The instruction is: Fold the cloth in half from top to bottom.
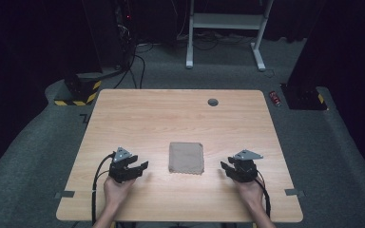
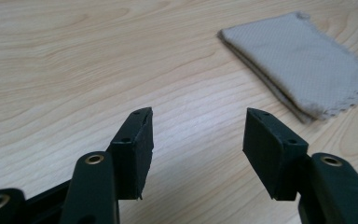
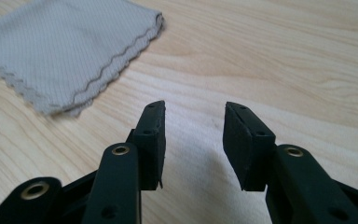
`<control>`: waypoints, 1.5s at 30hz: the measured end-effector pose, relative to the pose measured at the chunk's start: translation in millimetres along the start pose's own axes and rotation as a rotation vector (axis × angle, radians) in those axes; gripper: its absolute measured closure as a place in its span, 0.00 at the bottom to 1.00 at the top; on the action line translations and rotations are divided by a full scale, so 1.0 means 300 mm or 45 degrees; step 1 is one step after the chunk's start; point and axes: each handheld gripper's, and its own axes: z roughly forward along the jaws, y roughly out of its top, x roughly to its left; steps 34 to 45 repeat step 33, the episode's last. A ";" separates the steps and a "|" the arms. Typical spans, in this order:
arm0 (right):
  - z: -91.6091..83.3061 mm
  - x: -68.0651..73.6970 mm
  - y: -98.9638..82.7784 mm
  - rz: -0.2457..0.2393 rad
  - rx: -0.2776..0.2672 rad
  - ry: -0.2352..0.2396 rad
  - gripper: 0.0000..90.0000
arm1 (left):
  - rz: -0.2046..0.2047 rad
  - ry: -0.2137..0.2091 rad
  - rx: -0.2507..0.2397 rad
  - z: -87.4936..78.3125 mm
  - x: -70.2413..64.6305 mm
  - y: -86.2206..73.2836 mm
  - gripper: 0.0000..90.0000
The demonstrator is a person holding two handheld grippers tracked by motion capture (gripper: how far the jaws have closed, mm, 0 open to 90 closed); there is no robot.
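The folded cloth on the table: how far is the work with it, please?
Done: the grey cloth already lies folded flat on the table, its layered edges visible in both gripper views. In hand: nothing; the left claw and right claw are open and empty, one on each side, apart from it. Left: probably to reach and grip the cloth, not yet begun.

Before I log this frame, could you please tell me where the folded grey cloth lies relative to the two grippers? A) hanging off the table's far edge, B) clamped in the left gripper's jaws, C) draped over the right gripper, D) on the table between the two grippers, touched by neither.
D: in the high view the folded grey cloth lies flat on the table between the left gripper and the right gripper, both with open, empty jaws.
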 end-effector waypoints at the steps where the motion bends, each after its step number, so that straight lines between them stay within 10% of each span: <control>1: -0.001 -0.002 -0.006 -0.009 0.004 -0.006 0.65 | -0.002 0.010 0.001 -0.002 0.003 -0.005 0.48; 14: 0.005 0.009 -0.047 -0.010 0.015 -0.063 0.62 | 0.091 0.140 0.061 0.021 -0.013 -0.063 0.44; 45: 0.020 0.003 -0.035 0.048 0.026 -0.119 0.49 | 0.088 0.130 0.071 0.026 -0.018 -0.063 0.33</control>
